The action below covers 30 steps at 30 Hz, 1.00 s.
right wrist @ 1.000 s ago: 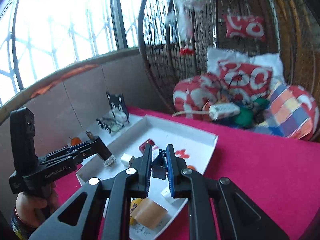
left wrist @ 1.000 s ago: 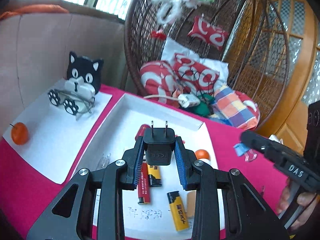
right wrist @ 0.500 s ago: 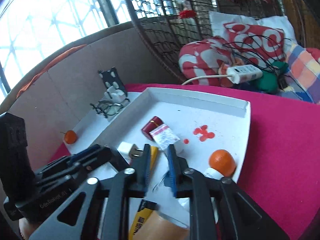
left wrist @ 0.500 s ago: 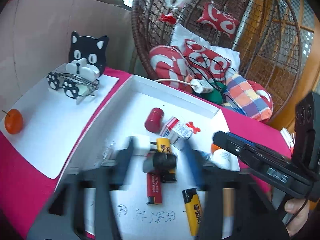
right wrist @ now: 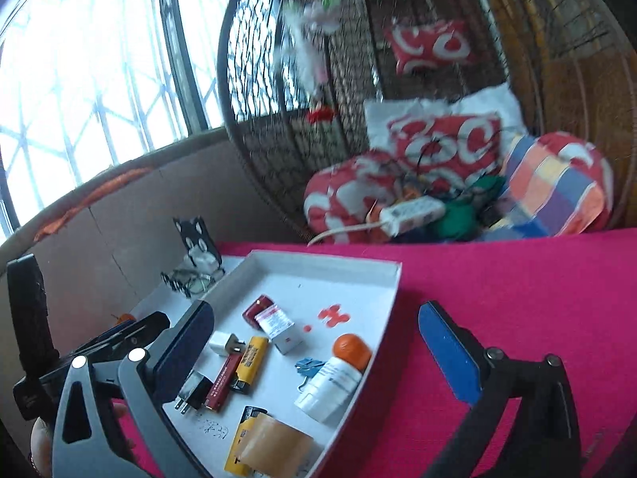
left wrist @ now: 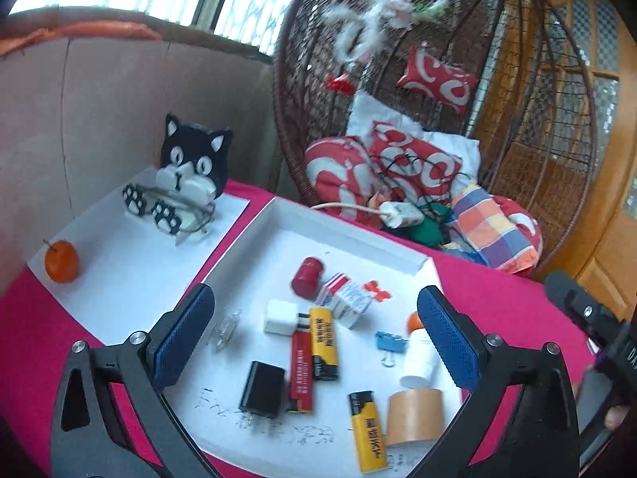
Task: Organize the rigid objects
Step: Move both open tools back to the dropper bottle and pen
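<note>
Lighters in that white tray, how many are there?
3. A red lighter and a yellow lighter lie side by side mid-tray; another yellow lighter lies at the near edge beside the tape roll. The roll could hide more.

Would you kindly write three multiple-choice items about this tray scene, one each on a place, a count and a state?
1. Where does the black plug adapter lie?
A. in the shallow white cardboard tray
B. on the pink tablecloth
C. beside the cat figure

2. How many yellow lighters are in the tray?
A. one
B. two
C. four

3. How does the left hand-held gripper stand?
A. clamped on the adapter
B. clamped on a lighter
C. empty, jaws wide

Answers: 1 A, it rests on the tray floor beside the red lighter. 2 B, one lies mid-tray, another near the front. 3 C, nothing touches its blue pads.
</note>
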Each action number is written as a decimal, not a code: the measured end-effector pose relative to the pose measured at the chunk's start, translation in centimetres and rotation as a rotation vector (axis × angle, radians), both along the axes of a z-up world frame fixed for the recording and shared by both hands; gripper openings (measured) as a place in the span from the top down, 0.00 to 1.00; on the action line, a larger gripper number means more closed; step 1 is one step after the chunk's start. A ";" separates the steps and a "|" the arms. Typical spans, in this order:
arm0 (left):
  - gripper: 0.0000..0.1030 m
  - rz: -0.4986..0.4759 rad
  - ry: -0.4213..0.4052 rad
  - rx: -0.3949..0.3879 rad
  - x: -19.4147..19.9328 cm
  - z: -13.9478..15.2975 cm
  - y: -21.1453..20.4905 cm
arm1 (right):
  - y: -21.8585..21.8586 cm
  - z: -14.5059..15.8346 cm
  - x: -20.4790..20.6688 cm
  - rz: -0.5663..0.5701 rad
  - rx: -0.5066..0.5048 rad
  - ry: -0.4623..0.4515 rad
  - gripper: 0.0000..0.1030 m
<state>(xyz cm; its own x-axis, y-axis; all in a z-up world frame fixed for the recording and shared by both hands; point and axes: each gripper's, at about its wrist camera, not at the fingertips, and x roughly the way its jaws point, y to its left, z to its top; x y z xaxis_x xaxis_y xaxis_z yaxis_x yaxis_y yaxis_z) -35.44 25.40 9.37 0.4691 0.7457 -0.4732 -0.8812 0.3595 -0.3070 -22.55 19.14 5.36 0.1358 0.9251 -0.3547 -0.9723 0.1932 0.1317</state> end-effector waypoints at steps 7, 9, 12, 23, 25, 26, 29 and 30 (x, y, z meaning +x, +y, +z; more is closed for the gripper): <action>0.00 -0.119 -0.001 0.070 2.9 2.2 -2.8 | -4.5 3.6 1.8 -0.055 0.135 0.010 0.00; 0.00 -0.160 0.015 0.086 4.3 2.4 -3.7 | -6.2 4.7 2.5 -0.091 0.173 -0.007 0.00; 0.00 -0.237 0.037 0.088 6.9 2.1 -5.1 | -8.7 5.8 4.4 -0.146 0.218 -0.015 0.00; 0.00 -0.593 0.250 0.016 19.7 -2.6 -10.8 | -16.0 4.8 11.4 -0.357 0.240 0.008 0.00; 0.00 -0.632 0.299 0.008 21.9 -3.5 -11.8 | -16.8 4.3 12.2 -0.375 0.230 0.022 0.00; 0.00 -0.645 0.316 0.002 22.7 -4.0 -12.1 | -17.2 3.9 12.8 -0.384 0.226 0.035 0.00; 0.00 -0.676 0.381 -0.014 24.7 -5.4 -12.7 | -18.6 3.4 14.0 -0.414 0.225 0.057 0.00; 0.00 -0.676 0.411 -0.010 25.4 -5.9 -12.9 | -19.0 3.3 14.3 -0.421 0.226 0.062 0.00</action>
